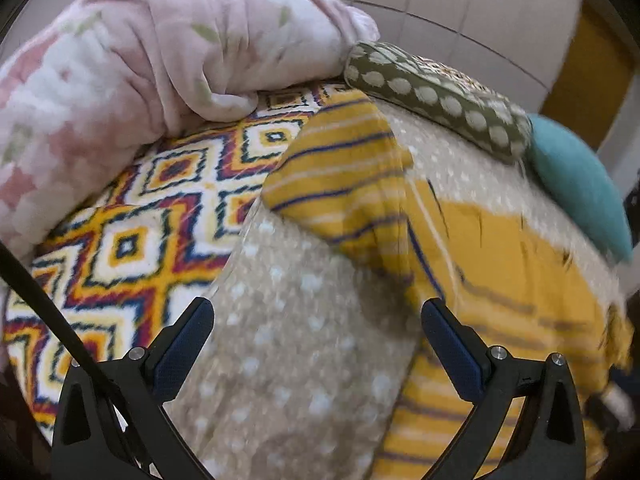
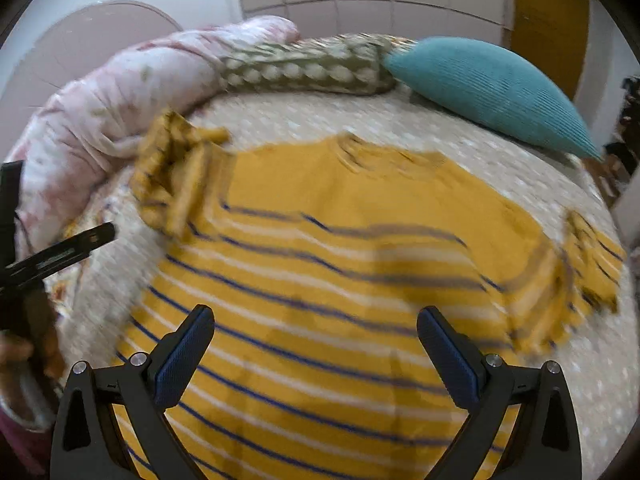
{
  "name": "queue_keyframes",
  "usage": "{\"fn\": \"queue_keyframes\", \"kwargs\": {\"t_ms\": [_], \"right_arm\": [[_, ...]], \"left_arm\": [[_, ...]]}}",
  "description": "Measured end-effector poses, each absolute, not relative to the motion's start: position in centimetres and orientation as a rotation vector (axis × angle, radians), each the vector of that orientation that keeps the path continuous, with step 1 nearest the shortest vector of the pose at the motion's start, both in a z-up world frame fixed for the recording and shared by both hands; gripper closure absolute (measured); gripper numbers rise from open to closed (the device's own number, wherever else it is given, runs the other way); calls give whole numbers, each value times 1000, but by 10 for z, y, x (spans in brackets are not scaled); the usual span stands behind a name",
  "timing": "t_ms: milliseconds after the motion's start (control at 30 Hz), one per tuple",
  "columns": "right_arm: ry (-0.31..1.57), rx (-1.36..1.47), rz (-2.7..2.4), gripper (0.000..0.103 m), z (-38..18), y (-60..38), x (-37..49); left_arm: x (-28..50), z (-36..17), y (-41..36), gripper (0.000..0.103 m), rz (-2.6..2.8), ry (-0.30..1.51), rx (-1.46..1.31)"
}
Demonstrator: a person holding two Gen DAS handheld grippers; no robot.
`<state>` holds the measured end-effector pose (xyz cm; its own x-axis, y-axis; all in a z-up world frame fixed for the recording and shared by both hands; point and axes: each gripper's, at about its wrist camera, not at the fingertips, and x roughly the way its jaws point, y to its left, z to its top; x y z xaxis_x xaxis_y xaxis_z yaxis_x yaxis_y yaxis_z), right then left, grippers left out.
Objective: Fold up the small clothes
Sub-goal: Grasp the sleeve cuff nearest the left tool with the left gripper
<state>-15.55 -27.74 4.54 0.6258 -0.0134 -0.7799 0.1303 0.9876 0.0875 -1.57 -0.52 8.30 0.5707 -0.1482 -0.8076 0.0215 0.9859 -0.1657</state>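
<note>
A small mustard-yellow shirt with blue and white stripes (image 2: 340,264) lies spread flat on the beige dotted bed cover (image 2: 600,380). Its left sleeve (image 2: 176,176) is bunched up near the pink quilt; its right sleeve (image 2: 588,272) lies out to the right. My right gripper (image 2: 316,344) is open and empty above the shirt's striped body. My left gripper (image 1: 316,340) is open and empty over the beige cover, beside the shirt's left sleeve (image 1: 340,184) and body (image 1: 500,280). The left gripper also shows at the left edge of the right wrist view (image 2: 60,256).
A rolled pink floral quilt (image 1: 140,60) lies along the far left. An olive dotted bolster (image 2: 304,70) and a teal pillow (image 2: 492,88) lie at the bed's far edge. A patterned diamond blanket (image 1: 132,240) lies under the beige cover. A tiled wall stands behind.
</note>
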Motion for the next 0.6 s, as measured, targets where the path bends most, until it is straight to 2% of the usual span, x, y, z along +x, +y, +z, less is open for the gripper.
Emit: {"fn": "queue_keyframes", "kwargs": {"t_ms": [233, 500, 533, 567, 600], "right_arm": [[889, 107, -41, 0, 44, -253, -131], [975, 123, -58, 0, 8, -281, -138], [983, 137, -61, 0, 4, -286, -139], [989, 146, -63, 0, 2, -289, -140], [997, 155, -65, 0, -1, -293, -141]], "left_arm": [[70, 104, -26, 0, -78, 956, -88], [177, 78, -52, 0, 41, 1051, 108], [183, 66, -51, 7, 29, 1091, 109], [185, 57, -49, 35, 13, 1124, 101], [186, 50, -47, 54, -1, 1156, 85]]}}
